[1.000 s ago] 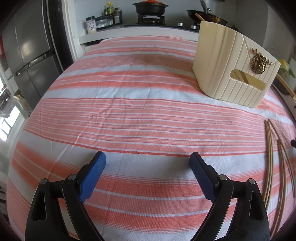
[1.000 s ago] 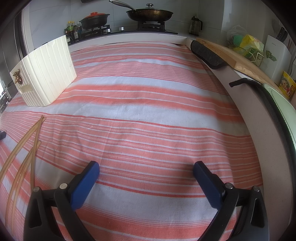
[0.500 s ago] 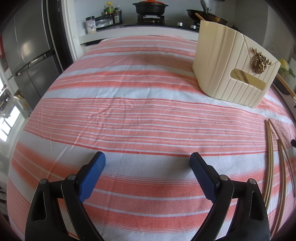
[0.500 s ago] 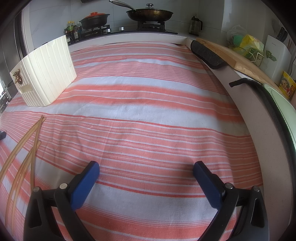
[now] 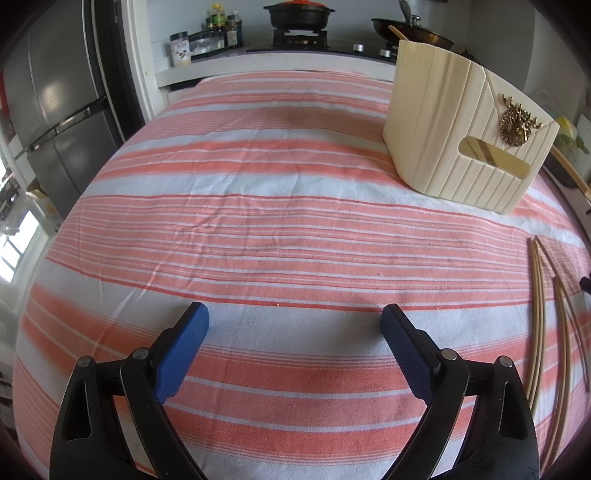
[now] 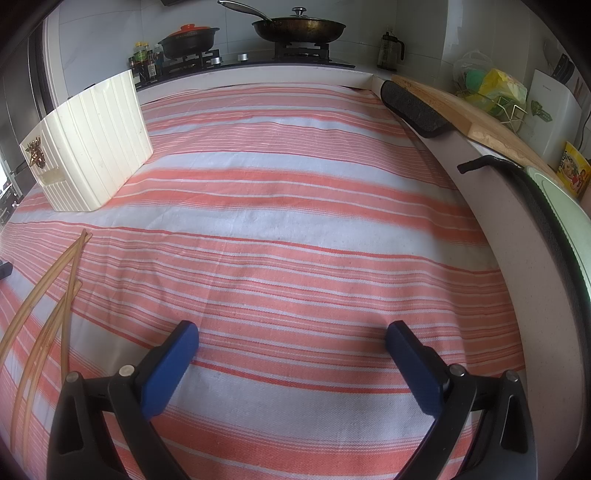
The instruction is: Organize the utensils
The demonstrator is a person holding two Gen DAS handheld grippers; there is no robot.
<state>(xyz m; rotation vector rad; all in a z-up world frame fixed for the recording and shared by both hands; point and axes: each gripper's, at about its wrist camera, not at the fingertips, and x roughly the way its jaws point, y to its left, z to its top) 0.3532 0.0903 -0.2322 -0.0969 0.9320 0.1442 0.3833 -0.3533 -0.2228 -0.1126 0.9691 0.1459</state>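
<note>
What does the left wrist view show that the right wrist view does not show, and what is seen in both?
Only the left wrist view shows the grey refrigerator and the open left gripper.

Only the right wrist view shows the wooden board, the dark glass jug and the open right gripper.

Both show the cream ribbed holder, the chopsticks lying on the striped cloth, and the black pot with red lid.

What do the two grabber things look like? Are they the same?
Yes, they match. The left gripper and the right gripper each have two black plastic arms with cut-out slots and round silver rivets. Each finger ends in a flat blue pad with a rough, dotted surface. No cables, markings or sleeves show.
</note>
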